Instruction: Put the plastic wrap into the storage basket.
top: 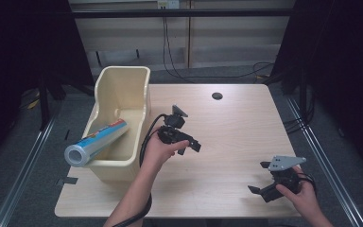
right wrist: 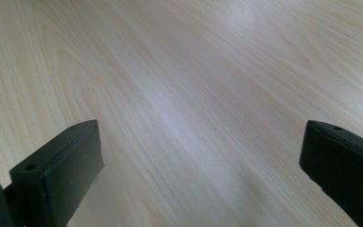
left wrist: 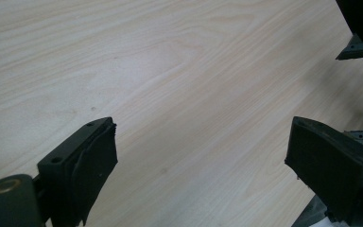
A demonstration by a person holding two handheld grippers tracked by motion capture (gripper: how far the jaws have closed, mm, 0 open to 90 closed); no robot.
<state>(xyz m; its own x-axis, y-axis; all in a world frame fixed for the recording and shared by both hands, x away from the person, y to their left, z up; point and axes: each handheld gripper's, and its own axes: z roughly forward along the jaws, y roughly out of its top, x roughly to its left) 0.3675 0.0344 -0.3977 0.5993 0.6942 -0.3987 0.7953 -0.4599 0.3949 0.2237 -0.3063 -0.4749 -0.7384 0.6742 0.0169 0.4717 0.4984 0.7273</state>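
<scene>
The roll of foil [top: 96, 142] lies tilted in the cream plastic bin [top: 123, 90], which stands on the left part of the wooden table [top: 231, 137]; one end of the roll sticks out over the bin's left wall. The left gripper [top: 191, 147] is just to the right of the bin, its jaws spread with nothing between them. The right gripper [top: 259, 177] is well apart from the bin, near the table's right front corner, jaws also spread wide and empty
</scene>
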